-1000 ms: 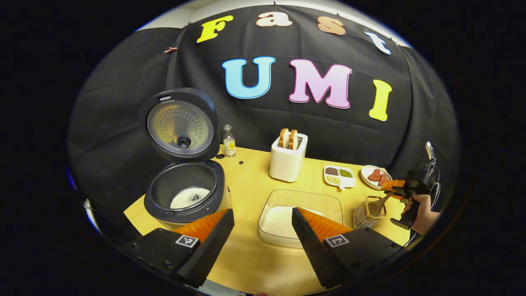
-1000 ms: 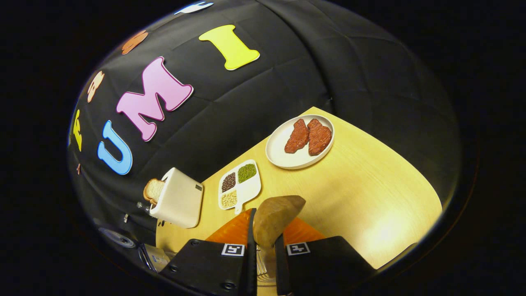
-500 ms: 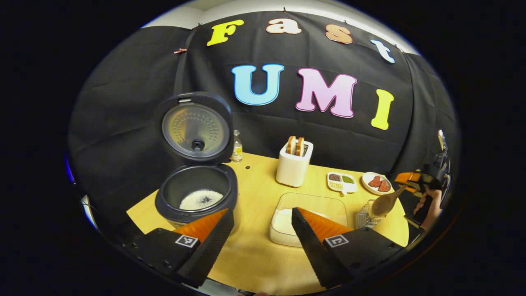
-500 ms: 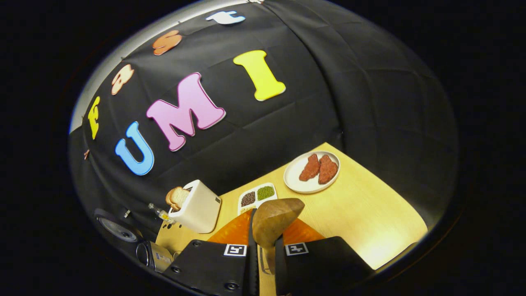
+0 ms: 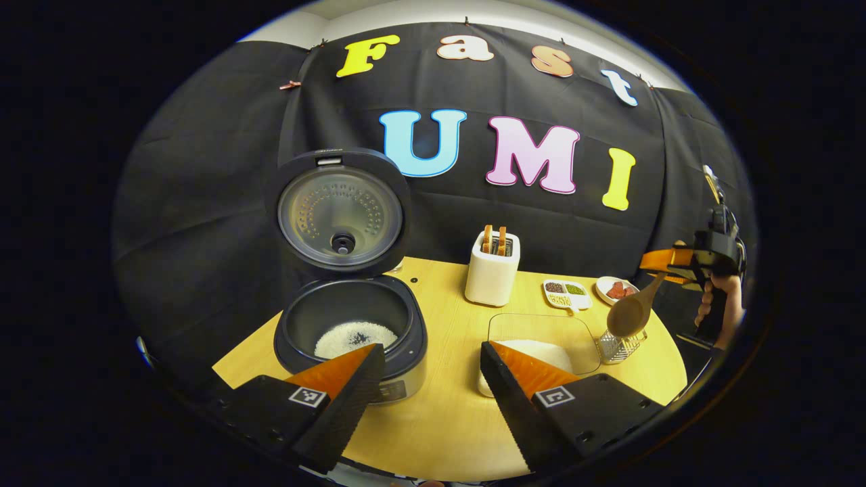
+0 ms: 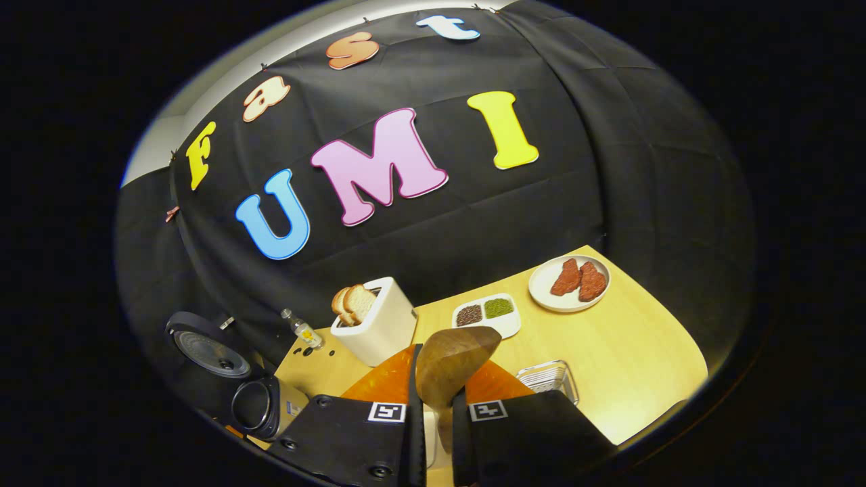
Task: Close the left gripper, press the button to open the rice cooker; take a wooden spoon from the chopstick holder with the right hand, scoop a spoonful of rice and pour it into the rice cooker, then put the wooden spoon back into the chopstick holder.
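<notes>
The dark rice cooker (image 5: 352, 325) stands open at the table's left, lid (image 5: 342, 213) upright, with a little white rice in the pot. My left gripper (image 5: 431, 352) is open in front of it, holding nothing. At the far right, my right gripper (image 5: 666, 260) is shut on the handle of the wooden spoon (image 5: 629, 314), whose bowl hangs just above the wire chopstick holder (image 5: 619, 345). In the right gripper view the spoon (image 6: 453, 362) rises between the shut fingers of my right gripper (image 6: 436, 399), with the holder (image 6: 549, 379) below it to the right and the cooker (image 6: 260, 406) at lower left.
A clear container of rice (image 5: 541, 338) sits between cooker and holder. Behind stand a white toaster (image 5: 492, 274) with bread, a divided dish of grains (image 5: 567, 292) and a plate of red patties (image 5: 616, 289). A small bottle (image 6: 303, 330) stands by the toaster. A hand (image 5: 717, 304) holds the right gripper.
The right gripper has risen with the spoon, lifting it clear of the chopstick holder. The left gripper has drawn back from the table and stays open.
</notes>
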Demonstrator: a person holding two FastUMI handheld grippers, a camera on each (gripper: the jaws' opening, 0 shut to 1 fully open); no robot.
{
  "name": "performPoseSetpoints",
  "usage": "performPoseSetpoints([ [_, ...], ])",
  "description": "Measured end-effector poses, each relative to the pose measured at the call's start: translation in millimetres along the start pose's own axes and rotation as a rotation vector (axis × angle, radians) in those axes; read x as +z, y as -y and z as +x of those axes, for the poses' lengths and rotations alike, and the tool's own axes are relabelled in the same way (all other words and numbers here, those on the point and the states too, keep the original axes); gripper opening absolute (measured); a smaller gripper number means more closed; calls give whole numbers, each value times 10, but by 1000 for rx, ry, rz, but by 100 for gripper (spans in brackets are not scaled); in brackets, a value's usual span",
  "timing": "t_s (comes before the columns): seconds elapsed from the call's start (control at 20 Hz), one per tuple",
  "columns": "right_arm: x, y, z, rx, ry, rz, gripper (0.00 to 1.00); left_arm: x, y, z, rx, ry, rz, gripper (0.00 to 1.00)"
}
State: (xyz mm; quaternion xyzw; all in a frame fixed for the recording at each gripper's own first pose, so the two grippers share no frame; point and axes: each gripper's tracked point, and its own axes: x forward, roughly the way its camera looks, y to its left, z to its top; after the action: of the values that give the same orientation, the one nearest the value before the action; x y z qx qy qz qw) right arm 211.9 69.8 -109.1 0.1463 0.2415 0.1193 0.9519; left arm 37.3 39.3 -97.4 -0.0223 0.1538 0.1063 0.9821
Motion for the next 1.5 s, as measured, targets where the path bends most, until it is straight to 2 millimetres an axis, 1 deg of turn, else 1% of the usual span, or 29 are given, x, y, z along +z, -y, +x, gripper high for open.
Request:
performPoseSetpoints([
  [0.1, -157, -243, 62, 16, -27, -51, 19, -2, -225, 60, -20, 4, 19, 96],
  [0.2, -287, -417, 147, 12, -34, -87, 19, -2, -434, 136, -32, 10, 14, 96],
  [0.25, -378, -468, 207, 3, -38, -97, 19, -15, -510, 169, -43, 14, 2, 96],
  [0.3, -491, -508, 291, -9, -47, -100, 14, -47, -559, 204, -58, 12, -16, 96],
  [0.35, -617, -540, 365, -17, -63, -101, 19, -85, -601, 246, -71, 8, -36, 96],
  [0.5, -942, -513, 562, -65, -114, -133, 19, -210, -675, 308, -107, -17, -77, 96],
  [0.6, -1133, -470, 646, -102, -145, -167, 19, -271, -703, 319, -136, -29, -75, 96],
  [0.75, -1355, -518, 733, -122, -172, -172, 19, -374, -747, 328, -177, -49, -32, 95],
  [0.9, -1557, -595, 796, -130, -200, -111, 19, -371, -854, 325, -186, -36, 4, 96],
  [0.95, -1636, -629, 813, -130, -220, -76, 19, -402, -888, 329, -183, -41, 7, 95],
  [1.0, -1690, -675, 817, -127, -234, -41, 20, -404, -920, 328, -180, -44, 2, 95],
  [1.15, -1745, -809, 817, -115, -252, 19, 20, -355, -972, 293, -168, -31, -21, 95],
  [1.2, -1777, -856, 817, -107, -264, 41, 15, -350, -979, 278, -164, -28, -24, 95],
  [1.25, -1819, -914, 829, -94, -278, 71, 15, -354, -977, 266, -163, -26, -25, 95],
  [1.3, -1835, -968, 821, -85, -290, 104, 20, -365, -976, 250, -164, -27, -24, 95],
  [1.4, -1858, -1071, 809, -71, -310, 172, 20, -418, -983, 220, -171, -38, -19, 95],
  [1.5, -1859, -1123, 796, -60, -326, 229, 20, -434, -1019, 189, -170, -39, -10, 95],
])
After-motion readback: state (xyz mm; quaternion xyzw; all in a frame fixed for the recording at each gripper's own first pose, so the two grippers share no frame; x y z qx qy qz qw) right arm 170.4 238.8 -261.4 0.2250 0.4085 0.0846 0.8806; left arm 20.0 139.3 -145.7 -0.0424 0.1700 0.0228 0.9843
